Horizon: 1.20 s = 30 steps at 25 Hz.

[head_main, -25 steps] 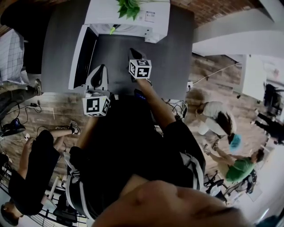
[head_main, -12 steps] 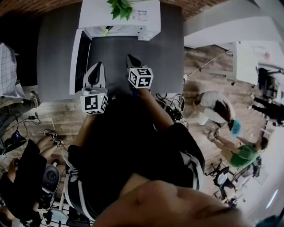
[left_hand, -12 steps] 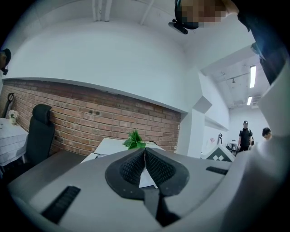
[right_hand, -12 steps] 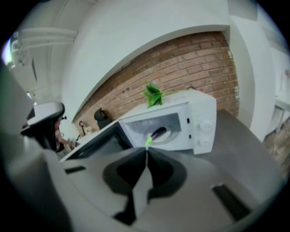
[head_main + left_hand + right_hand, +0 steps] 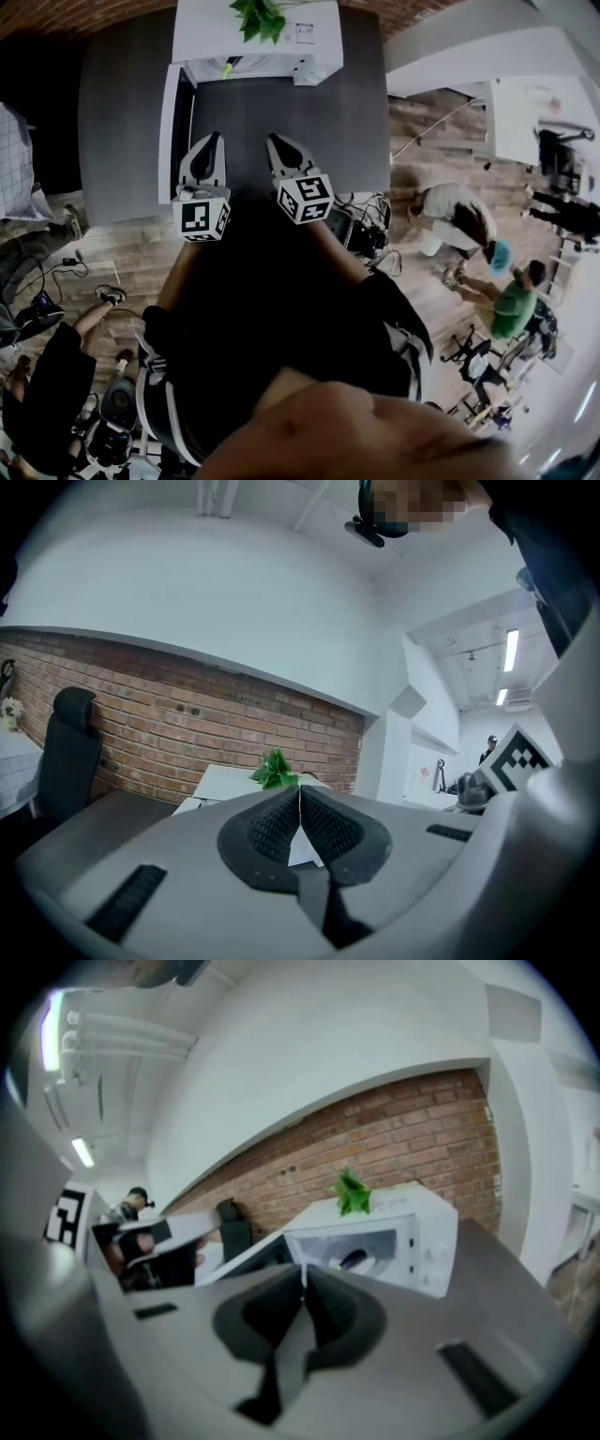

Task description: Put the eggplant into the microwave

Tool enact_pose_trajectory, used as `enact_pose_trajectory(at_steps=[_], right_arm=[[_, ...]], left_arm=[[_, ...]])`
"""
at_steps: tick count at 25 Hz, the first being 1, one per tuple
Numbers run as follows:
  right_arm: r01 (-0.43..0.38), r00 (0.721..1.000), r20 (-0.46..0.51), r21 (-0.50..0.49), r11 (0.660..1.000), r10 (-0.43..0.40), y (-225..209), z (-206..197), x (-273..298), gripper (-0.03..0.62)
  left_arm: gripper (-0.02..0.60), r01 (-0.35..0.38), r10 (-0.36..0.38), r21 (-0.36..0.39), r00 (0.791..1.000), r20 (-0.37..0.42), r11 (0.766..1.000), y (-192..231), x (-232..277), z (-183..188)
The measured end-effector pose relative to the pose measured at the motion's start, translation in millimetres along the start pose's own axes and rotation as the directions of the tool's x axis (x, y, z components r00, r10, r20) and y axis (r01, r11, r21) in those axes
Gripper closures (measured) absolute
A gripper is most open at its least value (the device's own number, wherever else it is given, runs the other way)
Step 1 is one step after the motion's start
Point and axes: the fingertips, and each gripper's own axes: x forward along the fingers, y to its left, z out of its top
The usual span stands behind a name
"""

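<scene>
Inside one microwave (image 5: pixel 433 1246), one eggplant (image 5: pixel 352 1258) (dark)

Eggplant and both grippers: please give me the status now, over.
Left gripper shut, empty. Right gripper shut, empty. Eggplant lies inside the microwave, door open. Nothing in the door's way.

Grey table (image 5: pixel 366 122); white microwave (image 5: pixel 202 33) stands at far end.

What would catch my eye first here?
The white microwave at the far end of the grey table, its door swung open to the left, with a green plant on top and a dark eggplant inside. Nearer, the left claw and right claw hover side by side over the table, both shut and empty.
</scene>
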Motion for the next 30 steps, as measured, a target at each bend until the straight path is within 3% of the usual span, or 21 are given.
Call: enact_pose_trajectory(at_steps=[9,16,30], right_arm=[[0.058,0.998,0.032,-0.020,0.998,-0.058,5.8,-2.8,-12.0,0.557],[0.033,0.997,0.069,-0.049,0.998,-0.030,15.2,1.5,-15.4,0.563],[0.063,0.996,0.061,-0.073,0.995,-0.059,19.1,0.8,-13.9,0.563]], left_arm=[[0.545,0.031,-0.031,0.035,1.000,-0.003,0.999,1.4,-5.5,-2.1],[0.544,0.046,-0.046,0.056,0.999,0.003,0.997,2.3,-7.5,0.0],[0.545,0.063,-0.063,0.074,0.998,-0.003,0.995,3.3,-7.7,-2.3]])
